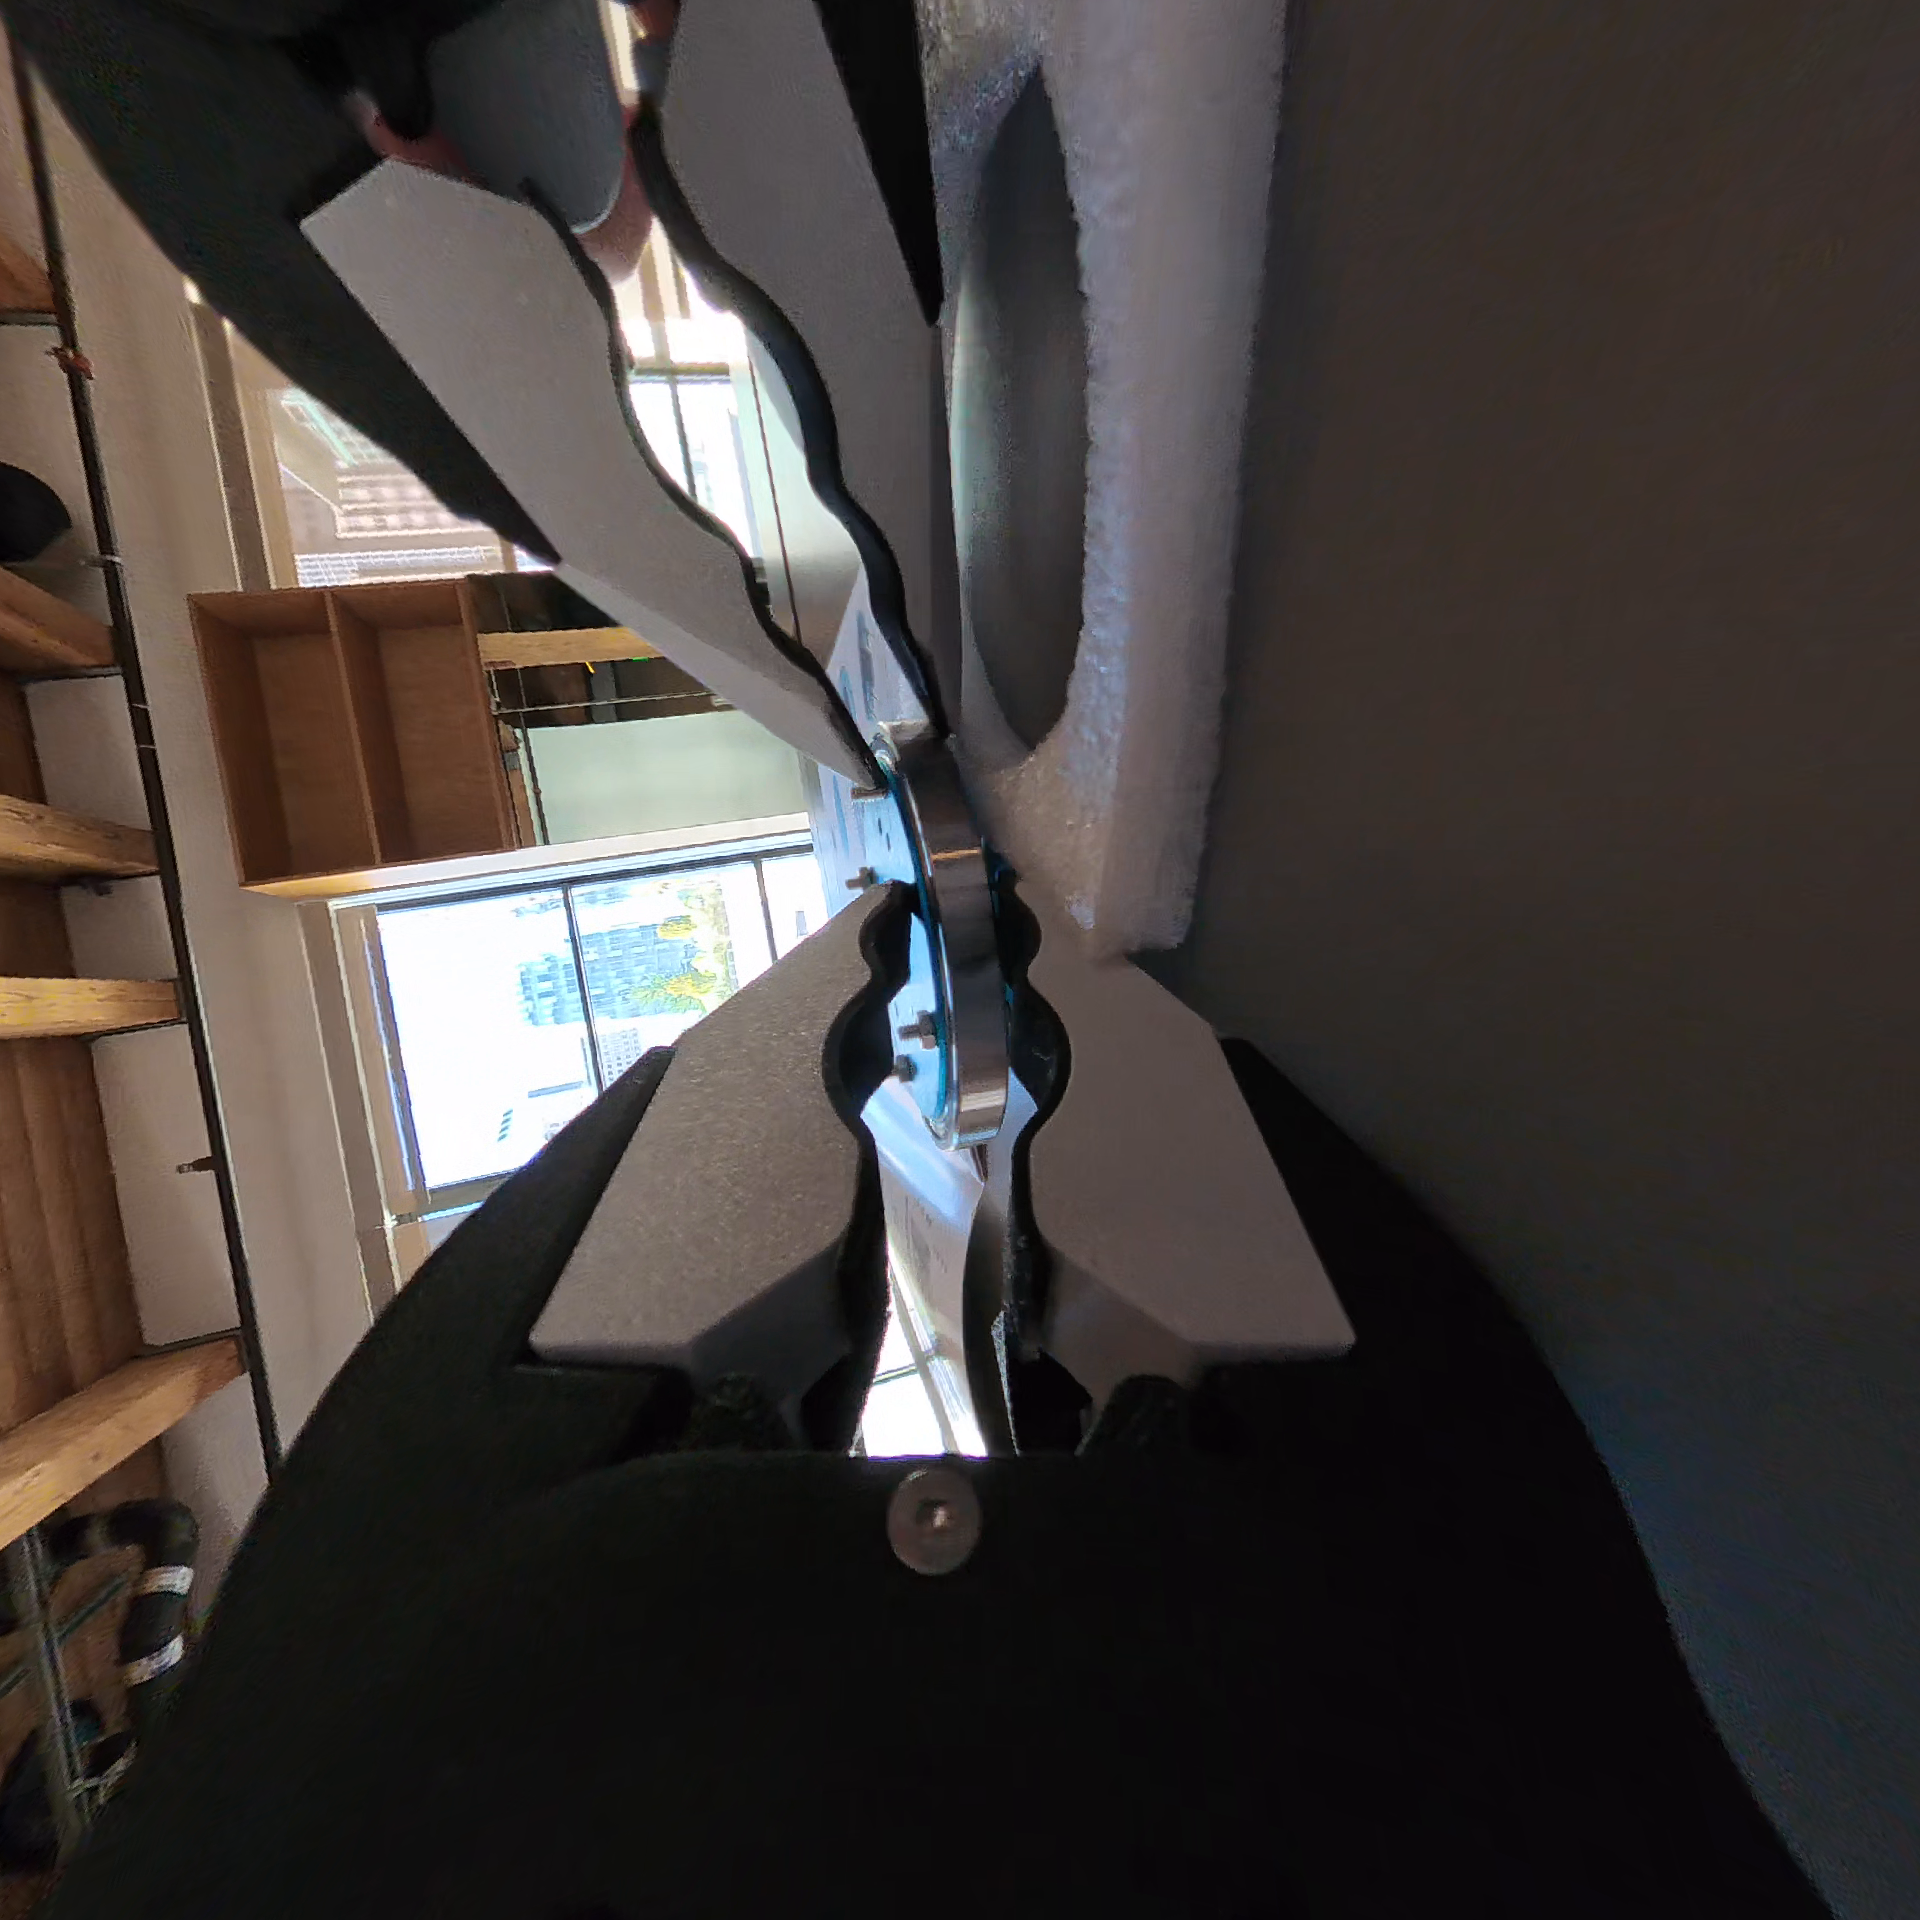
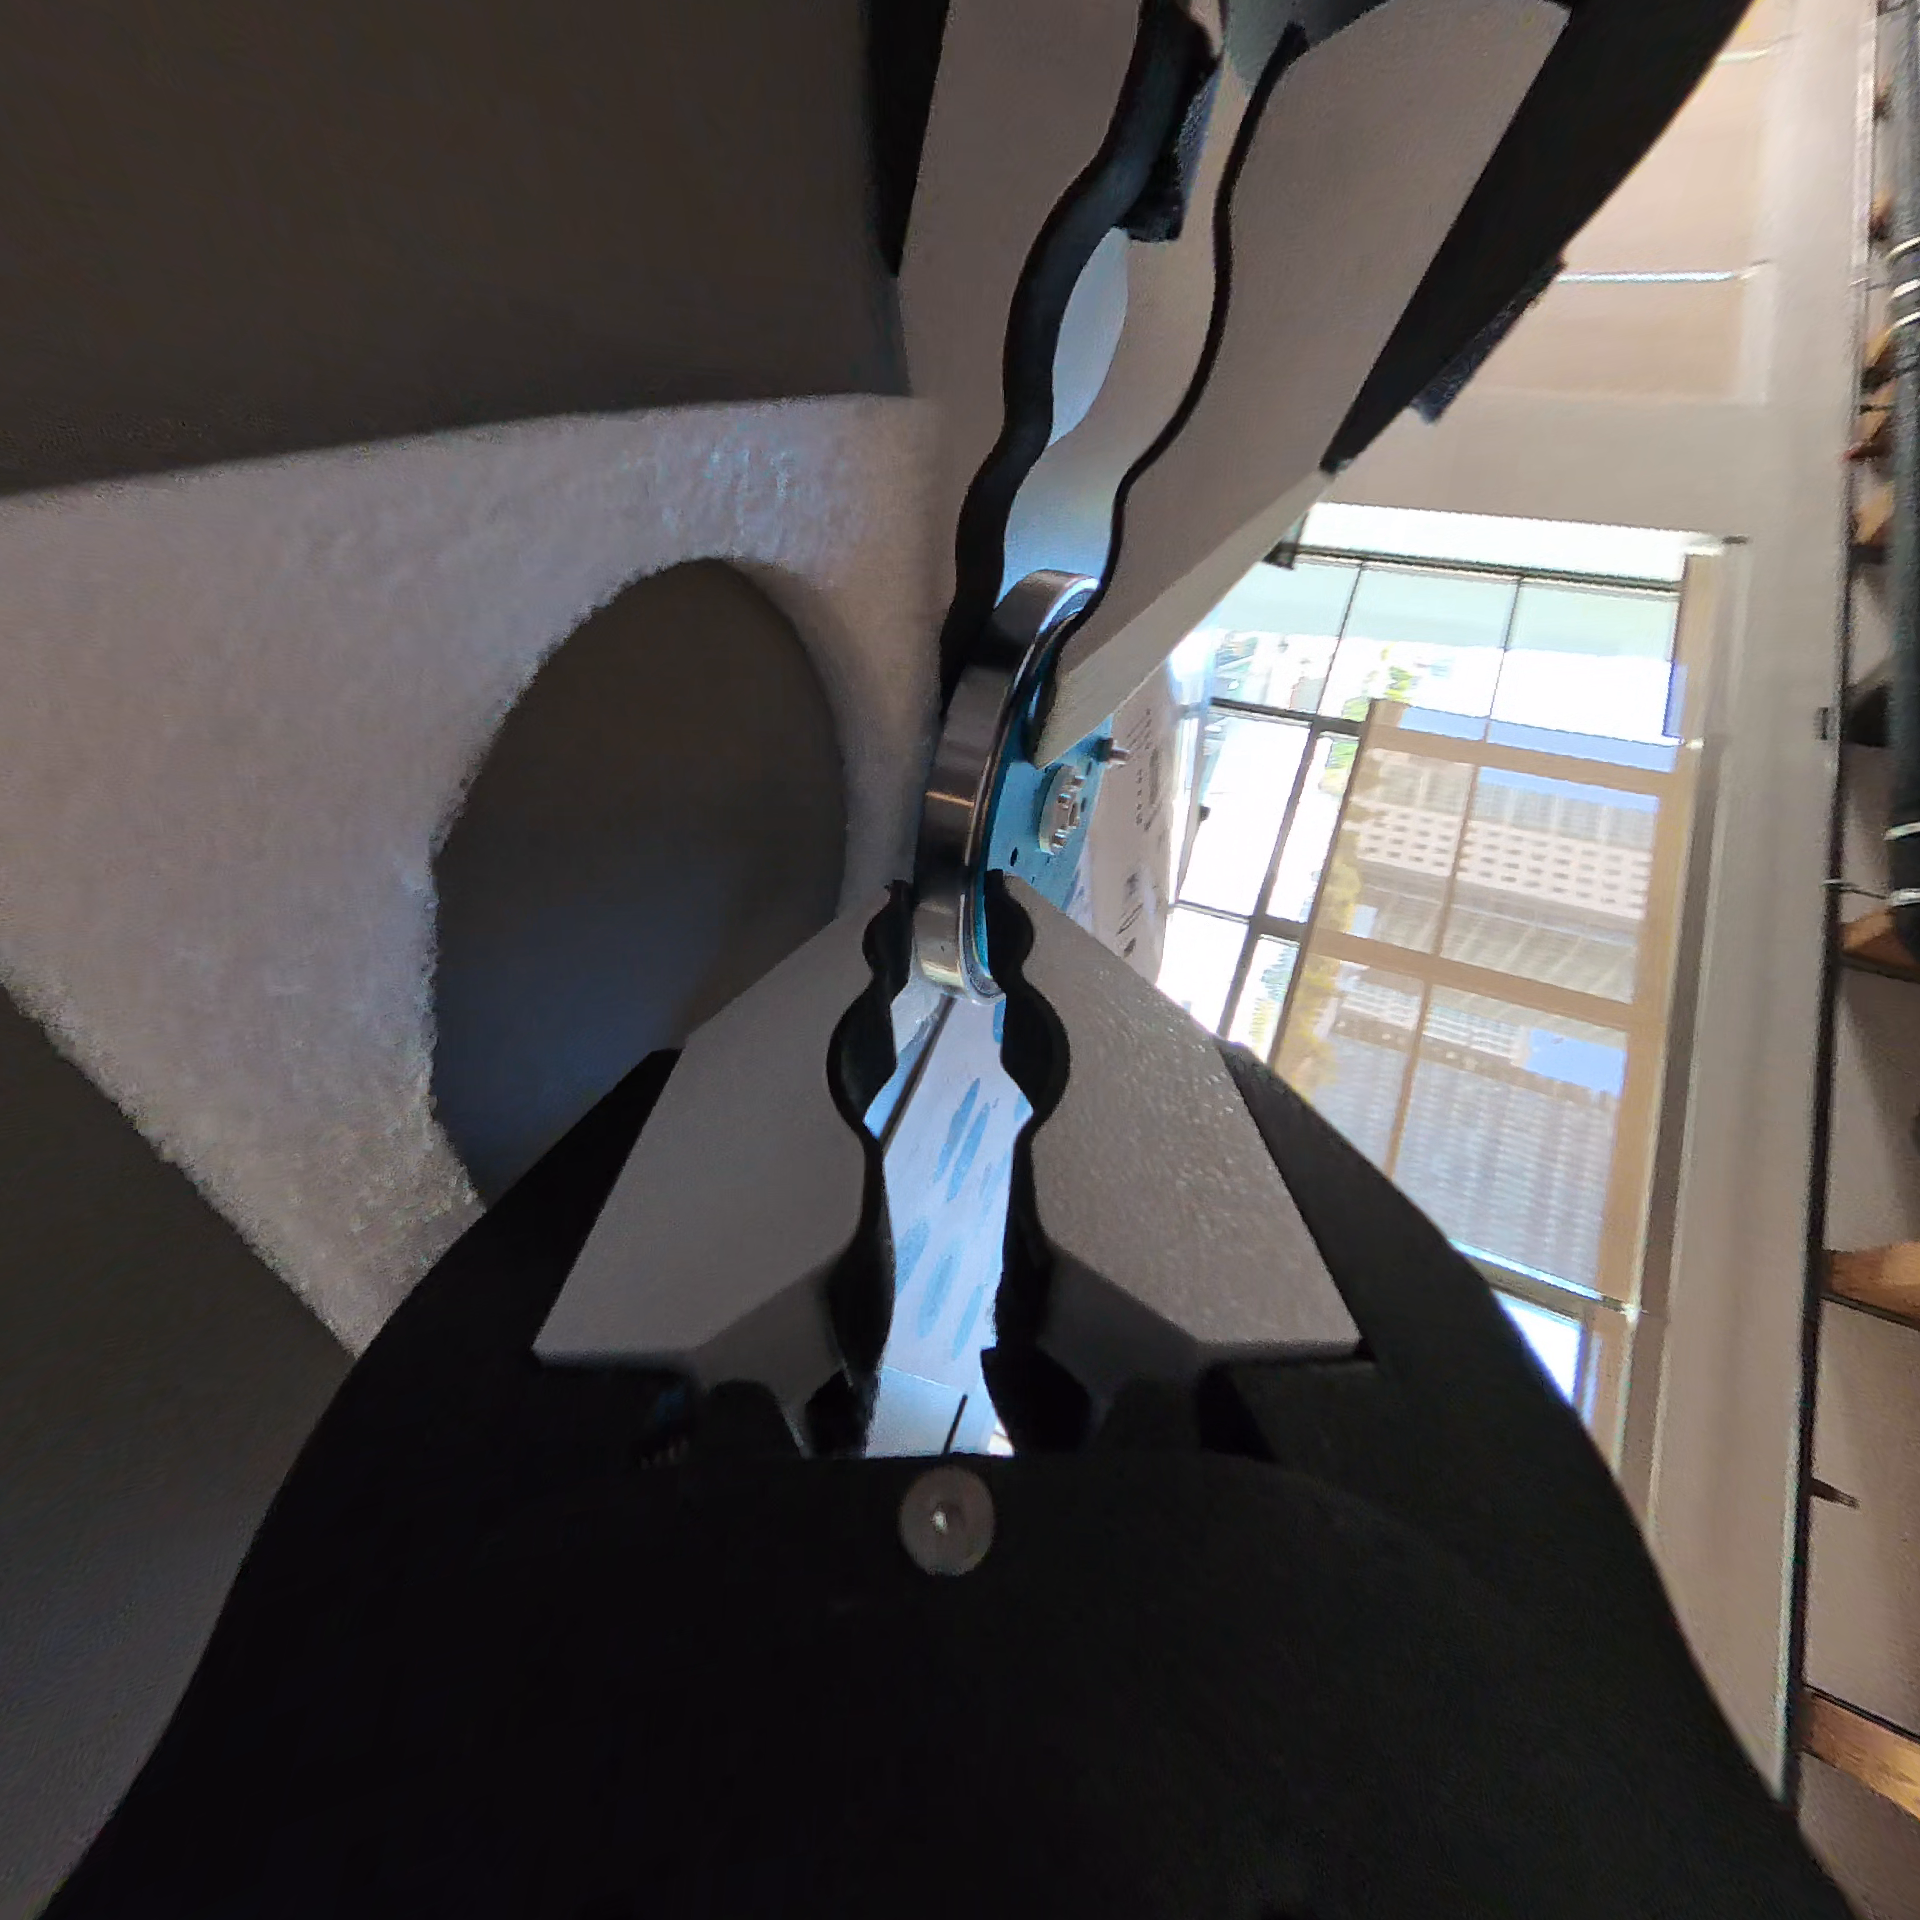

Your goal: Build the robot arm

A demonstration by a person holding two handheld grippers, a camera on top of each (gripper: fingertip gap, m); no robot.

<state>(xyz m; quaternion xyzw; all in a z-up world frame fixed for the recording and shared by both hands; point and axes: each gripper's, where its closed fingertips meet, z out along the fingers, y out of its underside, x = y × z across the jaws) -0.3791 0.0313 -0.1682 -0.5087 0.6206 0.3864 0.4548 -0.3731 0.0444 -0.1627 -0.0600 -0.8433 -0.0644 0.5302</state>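
disc: a round metal disc (image 1: 961,977) (image 2: 971,821) with a blue face, small bolts and a polished rim, being held edge-on between the two grippers, just beside a white foam block (image 1: 1132,582) (image 2: 312,665)
left gripper (image 1: 951,925): gripping the disc's rim, its jaws sitting narrow, one on each flat side
right gripper (image 2: 956,904): pinching the opposite part of the rim in the same narrow way; in each wrist view the other gripper is reaching in from the top
foam: carrying a round cut-out (image 1: 1013,416) (image 2: 644,831) that is lying close to the disc; whether the disc is touching the foam is hard to tell
surroundings: wooden shelving (image 1: 353,727) and large windows (image 2: 1455,935) are showing behind
pointing: the blue bolted face is turning away from the foam, the plain side toward it; being round, the disc has no long axis, only a thin axis running across toward the foam
risk: both holds are sitting near the edge of a smooth rim, so a twist or uneven pull between the grippers could, in my judgement, be letting it slip out or tip
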